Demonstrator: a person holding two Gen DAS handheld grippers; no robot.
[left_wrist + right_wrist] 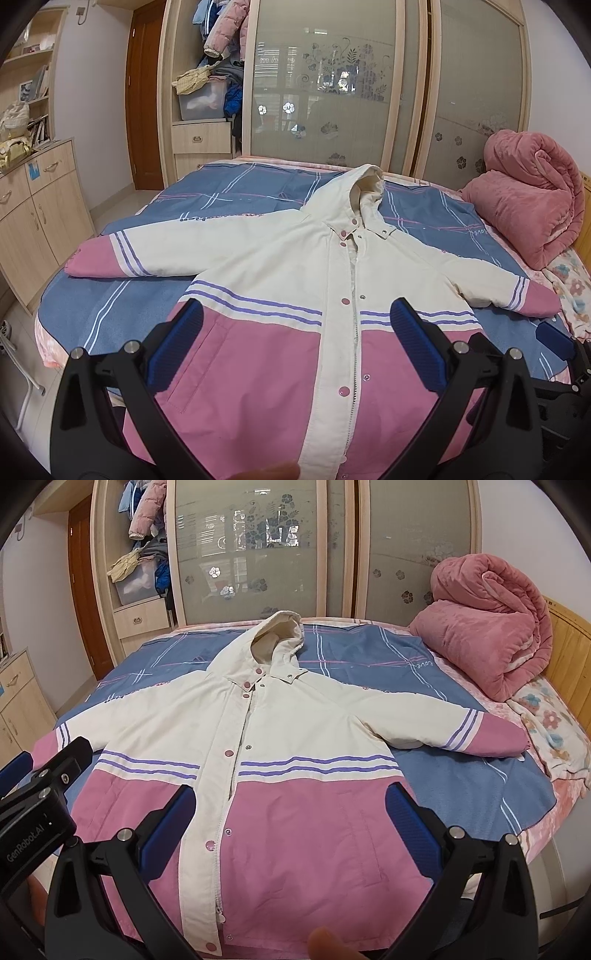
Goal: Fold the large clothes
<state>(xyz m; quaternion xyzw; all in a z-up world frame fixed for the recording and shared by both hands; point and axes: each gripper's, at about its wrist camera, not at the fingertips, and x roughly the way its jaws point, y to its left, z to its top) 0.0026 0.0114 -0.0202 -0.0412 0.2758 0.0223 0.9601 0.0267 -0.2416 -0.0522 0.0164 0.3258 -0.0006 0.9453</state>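
A cream and pink hooded jacket [280, 266] [280, 738] lies flat and face up on the bed, sleeves spread to both sides, hood pointing to the wardrobe. Its front is closed by zip and pink snaps. My left gripper [295, 321] hovers open above the pink lower left part of the jacket, holding nothing. My right gripper [291, 805] hovers open above the pink lower right part, also empty. The left gripper's body [40, 797] shows at the left edge of the right wrist view. A fingertip shows at the bottom of both views.
The bed [229, 188] [443, 768] has a blue plaid cover. A rolled pink quilt [532, 199] [487, 635] sits at the right by the headboard. A wardrobe with glass sliding doors [332, 81] stands behind the bed, and a wooden cabinet [40, 206] stands left.
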